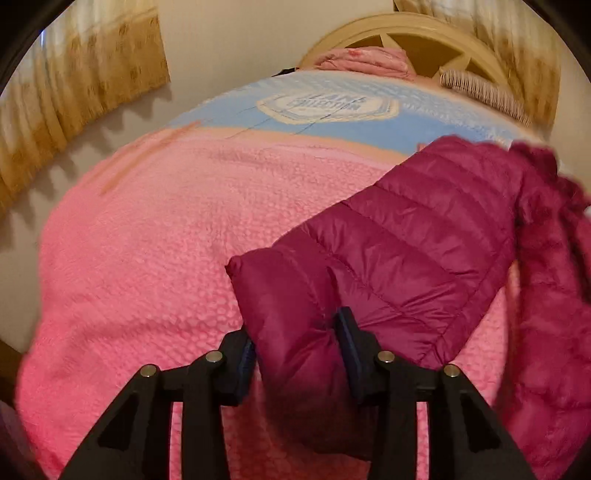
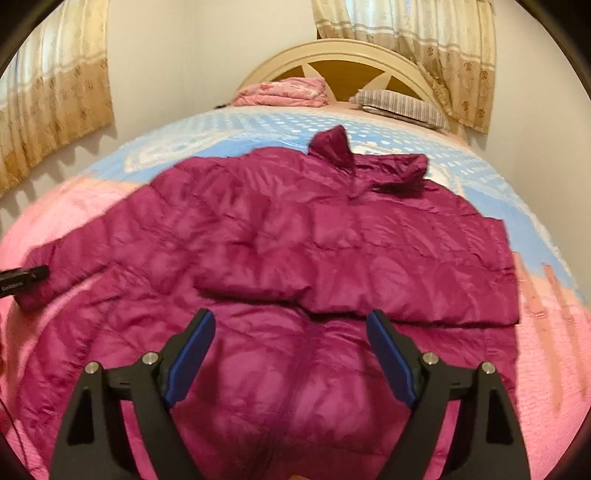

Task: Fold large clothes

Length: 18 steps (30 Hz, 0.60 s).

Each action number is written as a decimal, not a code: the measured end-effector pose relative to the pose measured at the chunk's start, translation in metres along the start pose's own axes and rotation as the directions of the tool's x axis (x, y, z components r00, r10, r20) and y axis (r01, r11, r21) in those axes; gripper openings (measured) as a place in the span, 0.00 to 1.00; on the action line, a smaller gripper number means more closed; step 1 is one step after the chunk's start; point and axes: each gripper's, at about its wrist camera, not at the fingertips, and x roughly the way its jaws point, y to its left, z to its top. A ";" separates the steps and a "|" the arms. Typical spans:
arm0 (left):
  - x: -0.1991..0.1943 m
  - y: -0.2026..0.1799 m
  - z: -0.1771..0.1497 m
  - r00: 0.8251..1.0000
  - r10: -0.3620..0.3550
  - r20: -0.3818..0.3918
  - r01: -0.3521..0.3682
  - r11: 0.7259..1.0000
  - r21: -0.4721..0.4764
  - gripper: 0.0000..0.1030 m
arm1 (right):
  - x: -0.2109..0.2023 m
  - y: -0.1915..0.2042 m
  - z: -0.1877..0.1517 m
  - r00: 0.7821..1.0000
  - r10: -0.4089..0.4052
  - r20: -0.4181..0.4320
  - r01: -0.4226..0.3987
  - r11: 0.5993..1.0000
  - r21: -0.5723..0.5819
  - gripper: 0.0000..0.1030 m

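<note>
1. The left wrist view looks steeply down and forward along the left gripper, close over the pink blanket at the bed's near left part, facing the headboard.
2. The right wrist view sits just above the magenta jacket, aimed down along the right gripper toward the same headboard.
3. Both share the jacket, blue quilt, pillows and curtains; the dark bar at the right view's left edge is probably the left gripper.
</note>
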 end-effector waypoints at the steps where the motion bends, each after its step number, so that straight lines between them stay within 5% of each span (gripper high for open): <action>1: -0.004 -0.001 0.004 1.000 0.002 0.010 -0.002 1.000 0.008 0.17 | 0.000 -0.003 -0.001 1.000 -0.018 -0.004 0.018 1.000 0.003 0.83; 9: -0.089 -0.032 0.080 0.973 -0.014 0.229 -0.006 0.996 0.089 0.15 | -0.010 -0.058 0.008 0.995 -0.098 0.010 0.096 0.987 0.126 0.83; 18: -0.157 -0.174 0.117 0.918 -0.205 0.339 0.094 0.944 0.316 0.14 | -0.031 -0.102 0.022 0.982 -0.182 0.053 0.171 0.972 0.162 0.83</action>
